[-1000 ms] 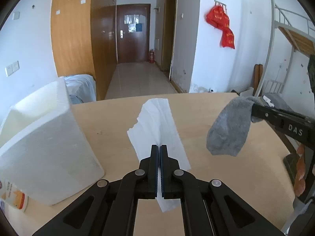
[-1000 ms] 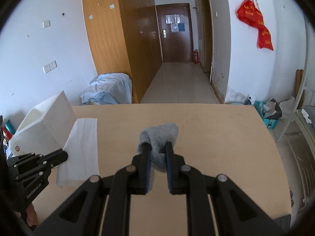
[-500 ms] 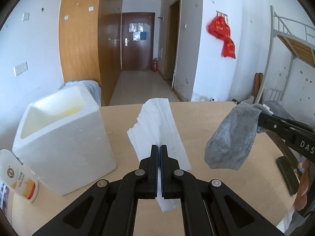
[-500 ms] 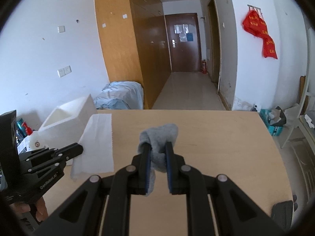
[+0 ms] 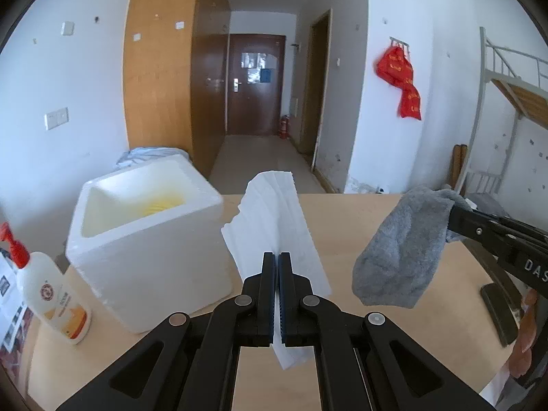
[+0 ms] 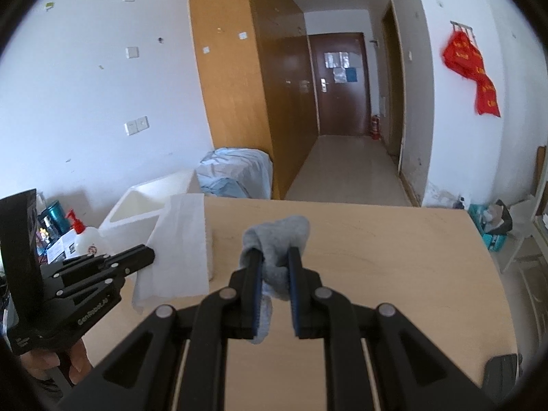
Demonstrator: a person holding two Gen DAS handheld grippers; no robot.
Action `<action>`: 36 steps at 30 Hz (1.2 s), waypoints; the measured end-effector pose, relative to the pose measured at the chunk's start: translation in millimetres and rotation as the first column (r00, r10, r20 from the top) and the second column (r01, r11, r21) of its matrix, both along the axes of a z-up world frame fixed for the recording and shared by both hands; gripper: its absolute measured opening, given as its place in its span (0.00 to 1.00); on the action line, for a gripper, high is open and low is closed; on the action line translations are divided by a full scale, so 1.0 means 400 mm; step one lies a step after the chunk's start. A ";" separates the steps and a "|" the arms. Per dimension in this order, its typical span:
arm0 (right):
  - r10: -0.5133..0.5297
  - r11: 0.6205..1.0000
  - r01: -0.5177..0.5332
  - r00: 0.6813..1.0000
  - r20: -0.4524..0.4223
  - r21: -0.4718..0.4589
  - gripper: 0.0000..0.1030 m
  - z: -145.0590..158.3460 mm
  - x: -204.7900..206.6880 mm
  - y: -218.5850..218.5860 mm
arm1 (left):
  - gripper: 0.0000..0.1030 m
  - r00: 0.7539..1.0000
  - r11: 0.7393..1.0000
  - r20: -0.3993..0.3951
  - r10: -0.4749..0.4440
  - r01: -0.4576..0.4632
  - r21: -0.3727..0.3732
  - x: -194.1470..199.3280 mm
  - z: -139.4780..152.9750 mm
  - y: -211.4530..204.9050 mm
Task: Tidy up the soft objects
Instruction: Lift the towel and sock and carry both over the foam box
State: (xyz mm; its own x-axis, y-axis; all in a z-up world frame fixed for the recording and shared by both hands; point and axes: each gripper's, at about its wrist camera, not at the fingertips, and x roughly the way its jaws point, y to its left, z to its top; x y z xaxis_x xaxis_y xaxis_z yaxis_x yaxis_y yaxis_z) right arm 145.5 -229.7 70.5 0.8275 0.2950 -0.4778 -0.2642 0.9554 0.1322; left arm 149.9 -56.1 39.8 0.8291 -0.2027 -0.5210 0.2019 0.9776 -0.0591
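— Carrying two soft things at once, then: what's where?

— The white tissue (image 5: 274, 226) is pinched in the left gripper (image 5: 276, 257), fingers pressed together on its lower part, most of the sheet standing up ahead of them and a short tail hanging below. The grey sock (image 5: 404, 250) is clamped in the right gripper (image 6: 274, 263), bunched over the fingertips with a loose end drooping under them. Both hang above the wooden table (image 6: 394, 257), touching nothing.

— And the target?

— Most likely the white foam box (image 5: 144, 236) at the table's left, open at the top, with something yellow at the bottom. A pump bottle (image 5: 48, 294) stands just beside its near corner.

— How would you do the drop well?

— Bring the tissue over the middle of the opening, not the rim, and get the hanging tail inside before parting the fingers; paper that light drifts. Keep the sock well apart until the left hand clears, so the two tools don't meet over the box. Approach from the table side to avoid knocking the bottle.

— Main risk?

— The tissue catching on the foam wall and folding outside, I'd say.
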 end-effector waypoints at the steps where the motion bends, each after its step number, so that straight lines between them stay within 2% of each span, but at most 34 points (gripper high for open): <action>1: 0.007 1.000 -0.007 1.000 0.003 0.001 0.16 0.003 -0.002 0.006 | 0.02 1.000 1.000 0.001 0.004 -0.004 -0.003 -0.007 0.000 0.005; 19: 0.177 0.984 -0.178 0.983 0.054 0.018 0.17 0.050 0.023 0.148 | 0.02 0.985 0.987 0.057 0.163 -0.164 -0.002 -0.052 0.062 0.140; 36: 0.256 0.966 -0.257 0.963 0.090 0.006 0.17 0.100 0.108 0.242 | 0.02 0.960 0.964 0.091 0.265 -0.266 0.005 0.034 0.105 0.223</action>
State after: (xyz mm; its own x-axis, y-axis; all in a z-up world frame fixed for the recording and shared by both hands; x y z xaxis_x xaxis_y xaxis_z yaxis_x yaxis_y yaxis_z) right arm 188.8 -132.8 110.5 0.7614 0.5106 -0.3995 -0.5113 0.8518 0.1141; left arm 163.6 33.2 82.0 0.8952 0.0393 -0.4440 -0.0614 0.9975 -0.0355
